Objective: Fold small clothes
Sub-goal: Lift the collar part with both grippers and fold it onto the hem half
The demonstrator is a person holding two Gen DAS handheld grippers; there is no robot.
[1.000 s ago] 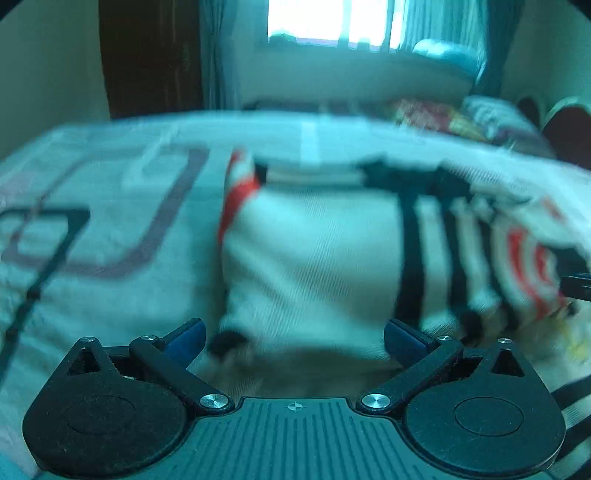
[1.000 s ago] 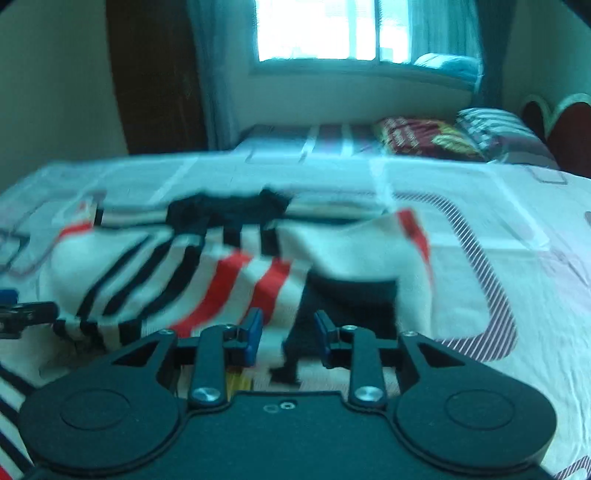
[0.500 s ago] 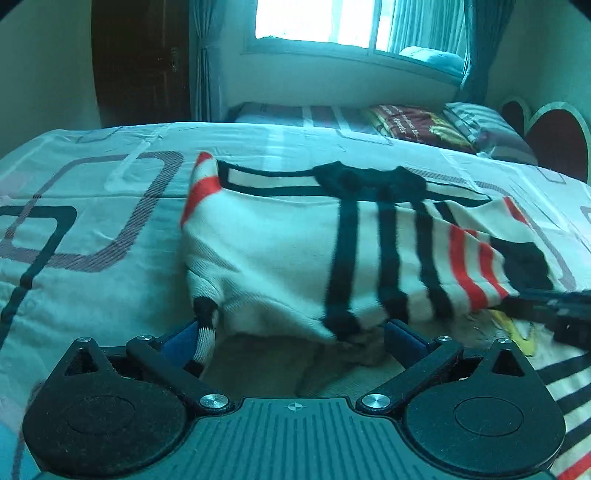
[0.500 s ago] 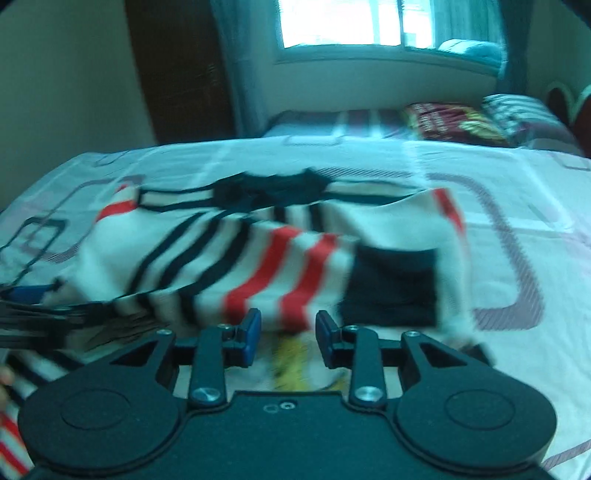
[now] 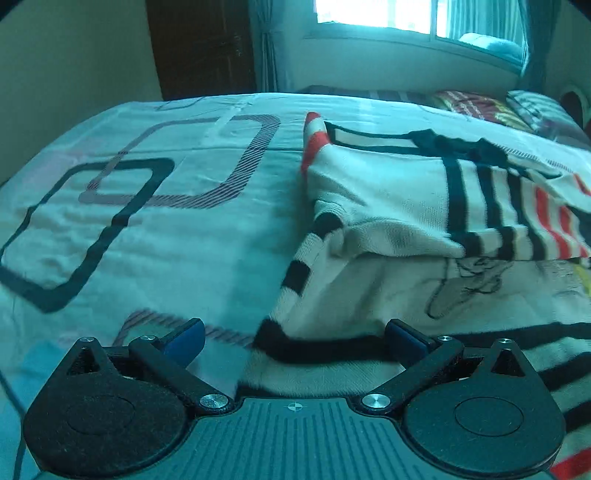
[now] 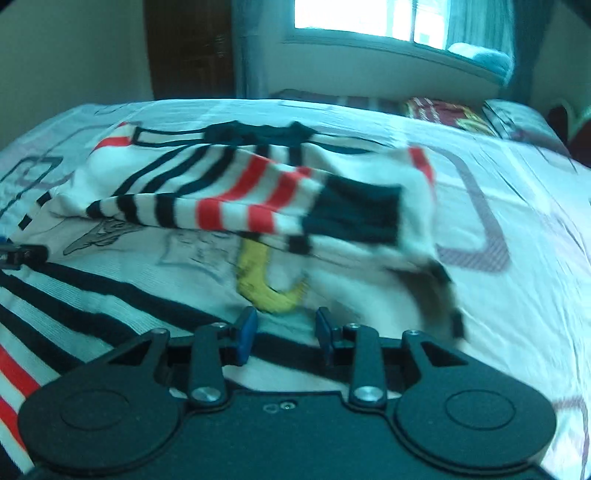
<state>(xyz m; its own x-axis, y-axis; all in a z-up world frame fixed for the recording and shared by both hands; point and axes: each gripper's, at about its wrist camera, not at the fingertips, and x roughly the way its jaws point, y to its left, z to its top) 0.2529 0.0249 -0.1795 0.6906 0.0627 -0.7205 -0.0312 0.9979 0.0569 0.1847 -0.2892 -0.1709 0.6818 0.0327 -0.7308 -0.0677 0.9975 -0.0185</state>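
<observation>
Patterned bedsheet (image 5: 155, 236) under a window (image 6: 354, 18) carries the striped sweater (image 6: 258, 199).

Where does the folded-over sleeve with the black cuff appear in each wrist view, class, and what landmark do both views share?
Left wrist: only the striped part of the sleeve shows, at the right edge; its black cuff lies out of frame.
Right wrist: sleeve centre, black cuff right of centre, above the yellow print.
Shared landmark: the sweater's black collar.
</observation>
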